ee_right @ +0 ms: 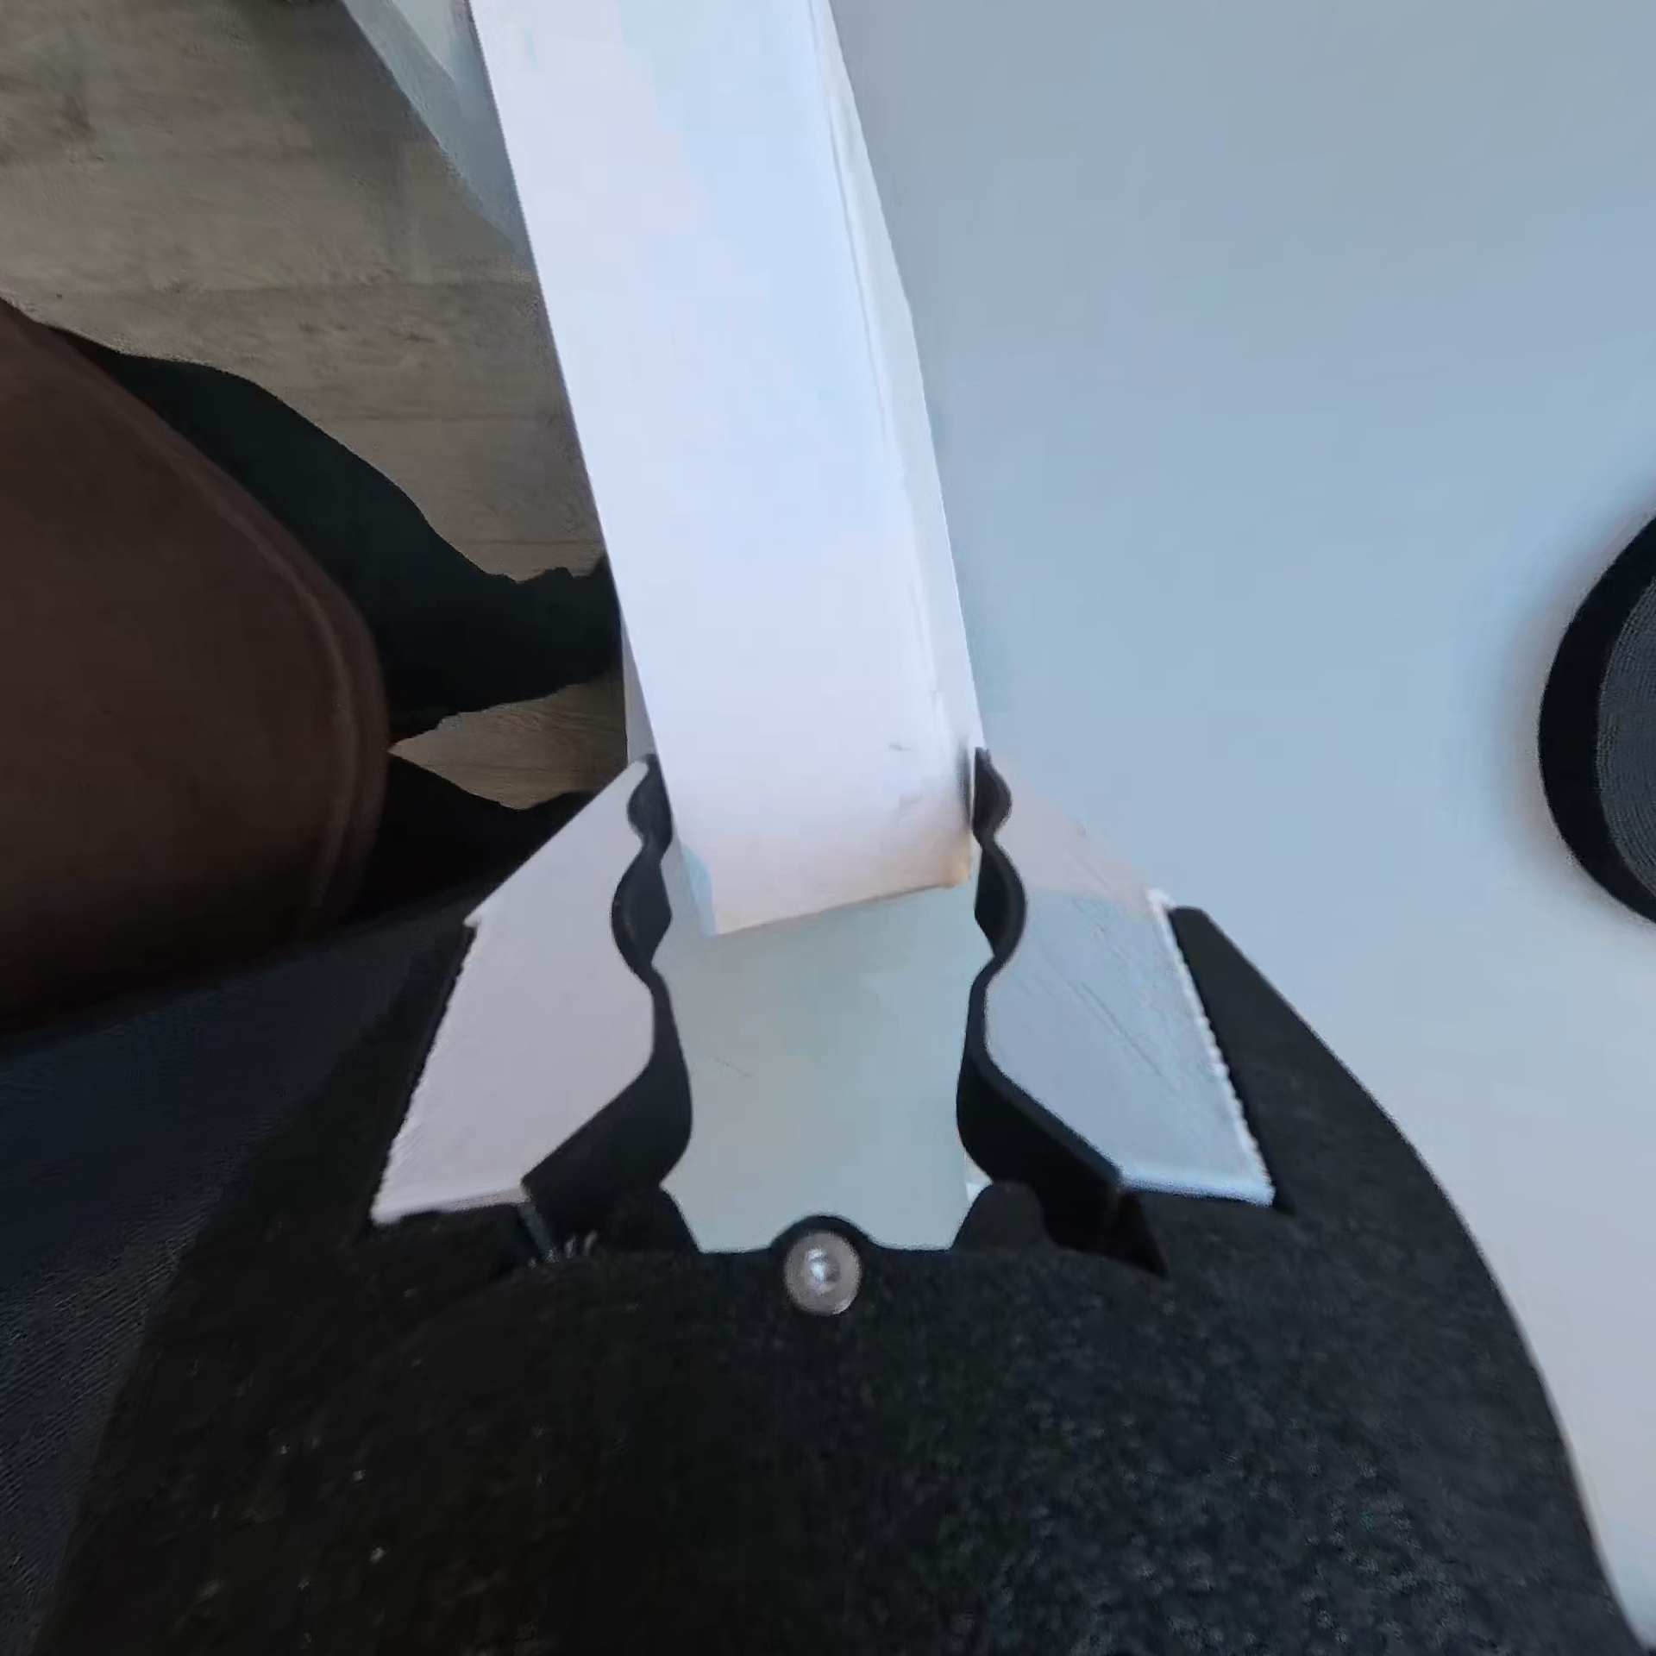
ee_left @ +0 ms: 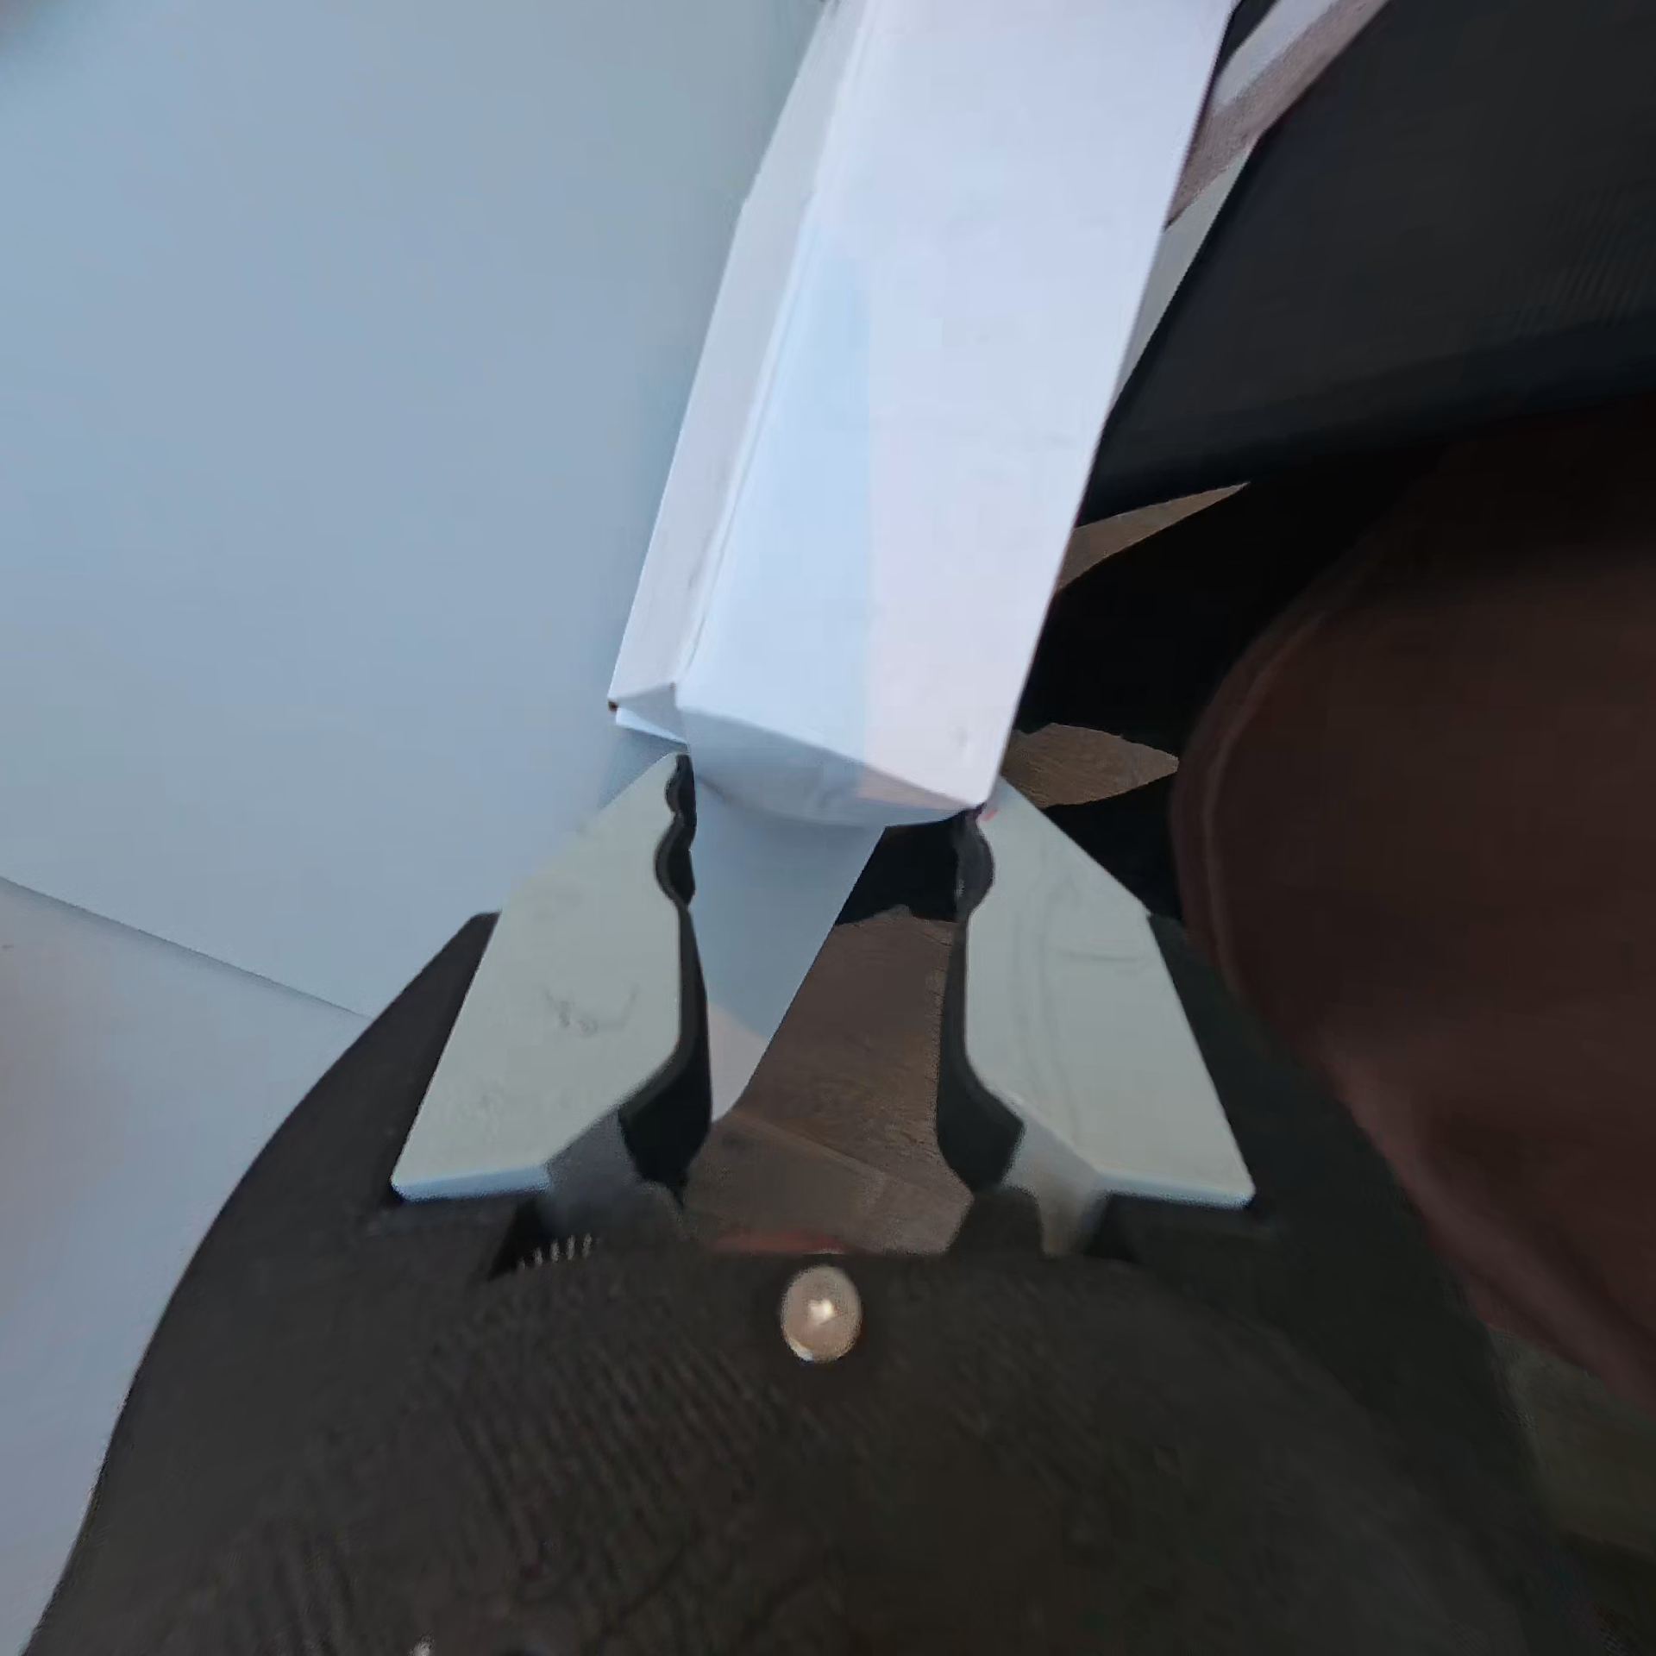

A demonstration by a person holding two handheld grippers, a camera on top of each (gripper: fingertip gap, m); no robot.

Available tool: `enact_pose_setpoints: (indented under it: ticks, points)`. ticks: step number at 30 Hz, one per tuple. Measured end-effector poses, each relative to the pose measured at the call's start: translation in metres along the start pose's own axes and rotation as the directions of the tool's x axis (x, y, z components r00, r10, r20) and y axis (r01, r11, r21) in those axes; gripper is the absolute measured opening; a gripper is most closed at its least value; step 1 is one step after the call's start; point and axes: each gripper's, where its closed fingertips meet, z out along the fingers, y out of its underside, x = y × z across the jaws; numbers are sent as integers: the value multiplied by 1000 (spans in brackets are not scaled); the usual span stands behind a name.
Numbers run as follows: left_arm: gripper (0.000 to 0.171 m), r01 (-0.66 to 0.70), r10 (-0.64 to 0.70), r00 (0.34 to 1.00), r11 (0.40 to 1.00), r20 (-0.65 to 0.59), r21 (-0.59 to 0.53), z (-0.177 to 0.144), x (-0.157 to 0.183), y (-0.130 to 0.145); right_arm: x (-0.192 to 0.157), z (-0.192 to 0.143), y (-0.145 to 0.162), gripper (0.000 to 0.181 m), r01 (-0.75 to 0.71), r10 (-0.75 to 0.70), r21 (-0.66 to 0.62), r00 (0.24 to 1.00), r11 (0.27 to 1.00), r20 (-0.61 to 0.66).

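Left gripper: our left gripper (ee_left: 824,806) has its two fingers spread to the width of a folded white paper strip (ee_left: 896,403); the black wavy pads meet the strip's near end at either corner, so we read it as pinching that end.
Right gripper: our right gripper (ee_right: 811,806) has its fingers set apart by the strip's width, and the end of the white strip (ee_right: 753,493) sits between the black pads, touching both; it clamps the paper.
Paper strip: long, narrow, folded into several layers, with a crease along one long side. In each wrist view it runs from the fingertips up and away to the top edge of the frame.
One strip or two: we cannot tell for certain whether both grippers hold the same strip by opposite ends, as the far end is cut off in each view.
Tabletop: a pale blue-white tabletop (ee_left: 314,448) lies under the strip, left of it in the left wrist view and right of it (ee_right: 1254,448) in the right one.
Floor: a wood-grain floor (ee_right: 269,224) shows beyond the tabletop's edge.
Person: a dark brown trouser leg (ee_left: 1434,896) and black clothing lie close beside the grippers.
Black ring: a black, round object (ee_right: 1613,735), partly cut off by the frame, lies on the tabletop at the right edge.
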Motion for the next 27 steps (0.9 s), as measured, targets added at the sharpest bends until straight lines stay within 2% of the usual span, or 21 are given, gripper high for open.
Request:
enact_pose_setpoints:
  ticks: [2, 7, 11, 15, 17, 21, 27]
  points:
    - [63, 27, -27, 999, 999, -24, -18, -7, -6, 2, 4, -12, 3, 73, 5, -5, -15, 1000, 1000, 13]
    - [70, -104, 106, 993, 994, 50, -35, -33, -20, 19, 9, -32, 35, 73, 18, -18, -69, 1000, 997, 5]
    - [78, -180, 190, 979, 977, 78, -119, -25, -34, 37, 12, -13, 63, 73, 15, -14, -126, 1000, 992, 5]
    - [89, -283, 297, 952, 948, 78, -147, 5, -36, 27, 19, 18, 59, 71, 58, -60, -139, 998, 989, -7]
    - [83, -317, 329, 942, 936, 60, -152, 15, -33, 20, 20, 27, 53, 66, 79, -80, -130, 997, 988, -4]
    - [43, -386, 393, 919, 911, 25, -146, 24, -28, 10, 16, 33, 41, 41, 111, -110, -90, 994, 990, 14]
    - [42, -397, 410, 911, 901, 43, -175, 25, -31, 10, 18, 36, 37, 38, 68, -69, -55, 997, 996, -17]
